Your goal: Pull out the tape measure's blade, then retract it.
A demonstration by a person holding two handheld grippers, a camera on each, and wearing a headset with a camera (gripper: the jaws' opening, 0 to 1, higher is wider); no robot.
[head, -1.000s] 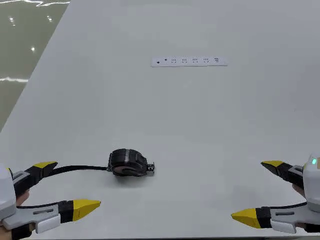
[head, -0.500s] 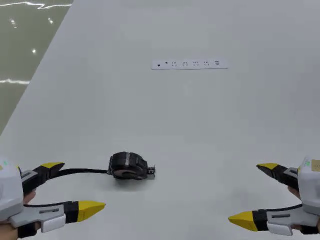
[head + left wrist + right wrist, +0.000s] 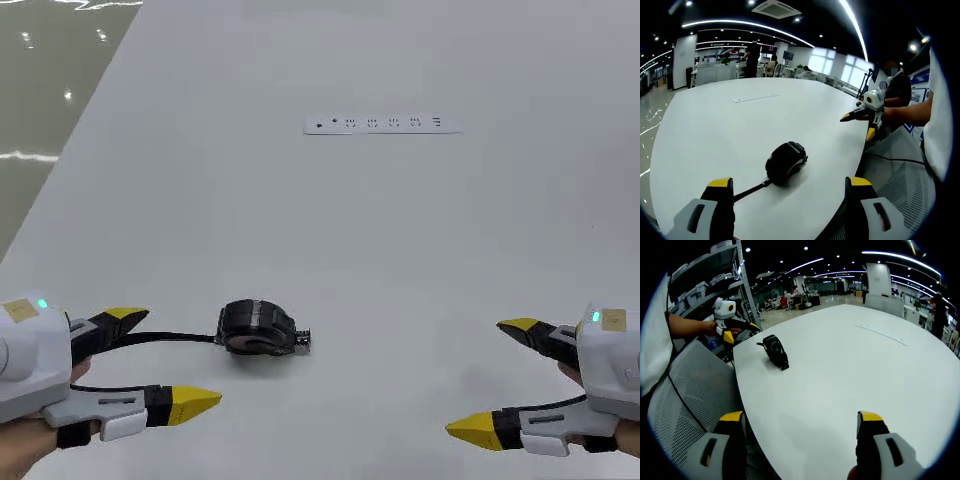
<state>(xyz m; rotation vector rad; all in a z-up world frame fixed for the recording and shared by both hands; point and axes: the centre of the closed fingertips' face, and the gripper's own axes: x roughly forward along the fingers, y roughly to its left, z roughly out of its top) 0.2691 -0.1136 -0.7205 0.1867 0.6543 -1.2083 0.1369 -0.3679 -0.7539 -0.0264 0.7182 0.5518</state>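
Open-plan office, wide white bench [image 3: 400,250]. Left gripper [image 3: 178,357]: yellow-tipped fingers [image 3: 188,404] spread, holding nothing, the upper one just beside a thin black strap [image 3: 170,338]. Right gripper [image 3: 478,378]: fingers apart too, empty, well clear of the work. Black round-bodied tape measure [image 3: 257,328] lies on the bench near the left gripper, no blade drawn. Best bet: left pins the case, right crosses over, pinches the hook tab squarely and pulls straight and level. Hook end is small and dark, hard to make out. The strap's far end is hidden behind the finger.
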